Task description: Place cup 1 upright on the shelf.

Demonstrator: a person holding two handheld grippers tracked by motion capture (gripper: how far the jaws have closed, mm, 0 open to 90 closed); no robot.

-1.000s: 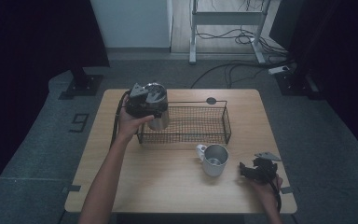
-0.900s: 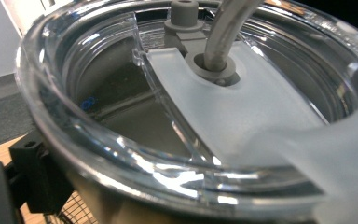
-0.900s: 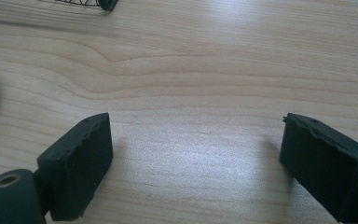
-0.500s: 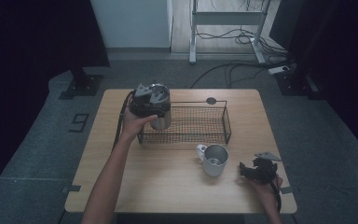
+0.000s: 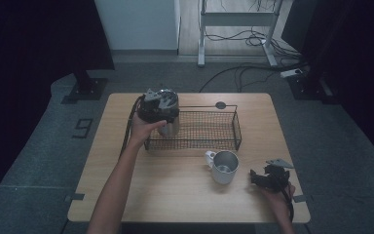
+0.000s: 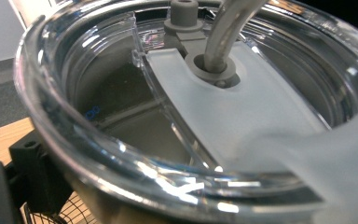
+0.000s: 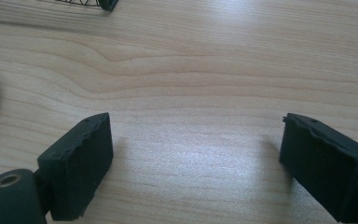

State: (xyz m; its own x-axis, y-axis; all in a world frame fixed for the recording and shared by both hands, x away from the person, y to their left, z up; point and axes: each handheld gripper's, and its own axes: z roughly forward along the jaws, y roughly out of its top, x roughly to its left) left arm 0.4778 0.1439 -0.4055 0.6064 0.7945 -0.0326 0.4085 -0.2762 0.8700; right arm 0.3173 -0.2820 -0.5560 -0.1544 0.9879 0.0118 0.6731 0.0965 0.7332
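left gripper (image 5: 158, 108) is clamped around a steel tumbler (image 5: 169, 123), holding it at the left end of the wire basket (image 5: 209, 127); the high view does not settle whether the tumbler's base rests on the basket floor or hangs just above it. from the left gripper view the tumbler's clear lid (image 6: 121, 154) sits close under the camera, with a frosted slider (image 6: 242, 116) lying across it, a grey straw (image 6: 228, 32) passing through a round grommet in the slider, and a small grey plug at the far rim. one black jaw presses the tumbler's side at the lower left of that view, and a patch of black mesh shows beneath it.

the basket is a long black wire tray standing across the middle of the wooden table (image 5: 175, 195), its long side running left to right. a small dark round disc (image 5: 220, 105) lies on the table just behind the basket's far rail.

in front of the basket, well apart from the tumbler, a metal mug (image 5: 223, 166) stands upright and empty, its handle turned to the left.

right gripper (image 5: 263, 178) rests low at the table's front right corner, near the mug but not touching it. its two black pads (image 7: 81, 161) stand apart with bare wood between them, gripping nothing; a pale curved edge of the mug shows at the left border of the right gripper view, and a corner of the basket at the top.
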